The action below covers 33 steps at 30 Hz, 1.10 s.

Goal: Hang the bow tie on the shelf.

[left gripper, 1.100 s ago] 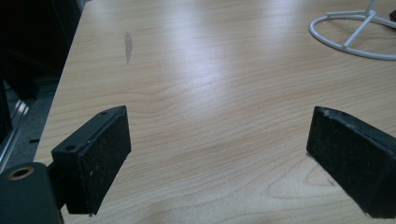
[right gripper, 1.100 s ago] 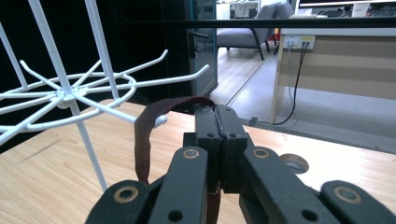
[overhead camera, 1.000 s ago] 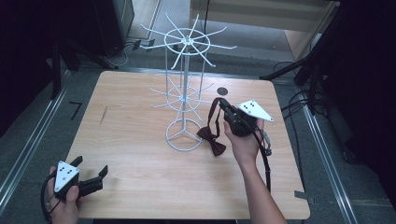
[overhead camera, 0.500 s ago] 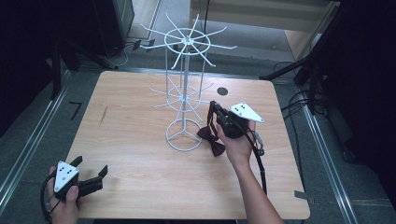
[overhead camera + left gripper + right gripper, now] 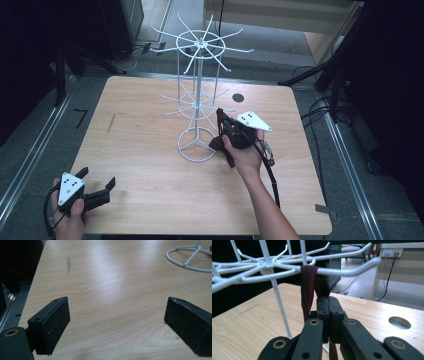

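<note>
Dark red strap point(image 5: 308, 287) hangs over white rack point(image 5: 199, 90) hook, pinched tight in right gripper point(image 5: 328, 305). Left gripper point(image 5: 117, 322) wide apart, holding nothing, over wood table point(image 5: 145, 150) near corner. Round hole point(image 5: 238, 97) behind rack. No writing readable.

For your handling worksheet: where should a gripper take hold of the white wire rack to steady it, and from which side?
Probably the bare central pole between the arm tiers, from the person's left, since the right gripper and dark red strap occupy the other side.

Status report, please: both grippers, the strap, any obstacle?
Right gripper shut on dark red strap, looped over white rack arm. Left gripper open, resting at table corner. Nothing in the way.
</note>
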Each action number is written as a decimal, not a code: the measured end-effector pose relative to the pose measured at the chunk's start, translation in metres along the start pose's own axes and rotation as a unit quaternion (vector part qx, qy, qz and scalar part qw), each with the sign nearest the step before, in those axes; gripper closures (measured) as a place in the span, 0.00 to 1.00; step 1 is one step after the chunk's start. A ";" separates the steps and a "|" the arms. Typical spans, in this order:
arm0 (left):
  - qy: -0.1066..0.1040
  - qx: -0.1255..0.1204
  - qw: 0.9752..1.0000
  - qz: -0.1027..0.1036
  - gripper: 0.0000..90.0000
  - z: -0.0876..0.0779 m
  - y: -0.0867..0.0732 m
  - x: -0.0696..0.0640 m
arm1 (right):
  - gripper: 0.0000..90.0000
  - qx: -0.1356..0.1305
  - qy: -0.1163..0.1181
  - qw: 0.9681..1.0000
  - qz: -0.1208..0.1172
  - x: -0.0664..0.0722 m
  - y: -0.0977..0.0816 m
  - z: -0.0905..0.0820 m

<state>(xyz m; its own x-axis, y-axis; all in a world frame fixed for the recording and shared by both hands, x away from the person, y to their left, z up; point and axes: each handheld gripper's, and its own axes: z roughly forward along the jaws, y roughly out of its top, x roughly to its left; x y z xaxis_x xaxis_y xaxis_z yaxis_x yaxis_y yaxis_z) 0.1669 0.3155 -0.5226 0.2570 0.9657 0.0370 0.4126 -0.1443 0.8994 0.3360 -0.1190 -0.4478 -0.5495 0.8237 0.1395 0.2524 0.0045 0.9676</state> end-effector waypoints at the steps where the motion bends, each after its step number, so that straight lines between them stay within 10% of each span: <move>1: 0.000 0.000 1.000 0.000 0.08 0.000 0.000 0.000 | 1.00 0.001 0.000 1.000 -0.001 0.000 0.000 0.000; 10: -0.002 0.000 1.000 -0.002 0.08 0.000 0.000 0.000 | 0.94 -0.003 0.002 1.000 0.009 -0.007 0.002 -0.005; 27: -0.015 0.027 0.999 -0.028 0.08 0.010 0.005 0.007 | 0.50 -0.016 -0.029 0.999 -0.036 -0.032 -0.006 -0.039; 33: 0.020 0.067 0.997 -0.035 0.08 0.023 0.010 0.007 | 0.47 -0.021 -0.041 0.999 -0.029 -0.044 -0.011 -0.056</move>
<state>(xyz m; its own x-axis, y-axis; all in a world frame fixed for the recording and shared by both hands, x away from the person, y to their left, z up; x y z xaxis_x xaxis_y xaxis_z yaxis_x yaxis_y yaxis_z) 0.1928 0.3163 -0.5232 0.1891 0.9820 -0.0030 0.5423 -0.1018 0.8340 0.3125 -0.1869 -0.4532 -0.4944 0.8666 0.0675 0.1885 0.0310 0.9816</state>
